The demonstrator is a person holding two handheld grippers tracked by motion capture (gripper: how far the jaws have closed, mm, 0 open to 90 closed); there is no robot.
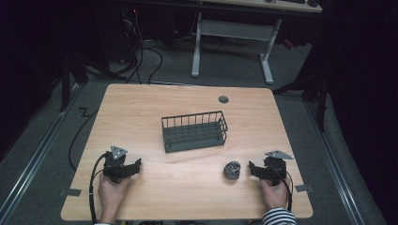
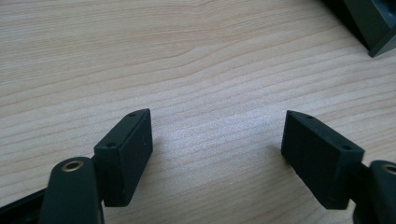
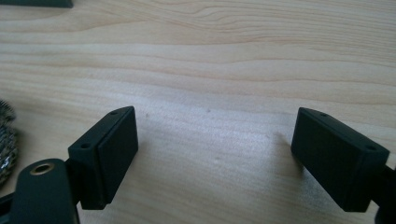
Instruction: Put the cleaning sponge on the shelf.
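Right gripper [image 1: 252,168]: resting on the table [image 1: 187,197], jaws spread wide, nothing between them.
Steel scourer [image 1: 232,169]: on the tabletop just beside the right gripper's tips.
Left gripper [image 1: 137,164]: jaws wide apart, empty.
Wire rack [image 1: 195,131]: mid-table.

On the table [image 1: 141,108], the wire basket [image 1: 195,131] stands near the middle, with a round grommet [image 1: 223,99] behind it toward the far edge. The steel scourer [image 1: 231,169] lies in front of the basket and to its right, just left of the right gripper [image 1: 253,168]. The left gripper [image 1: 136,164] rests well apart at the near left, with bare tabletop between its jaws.
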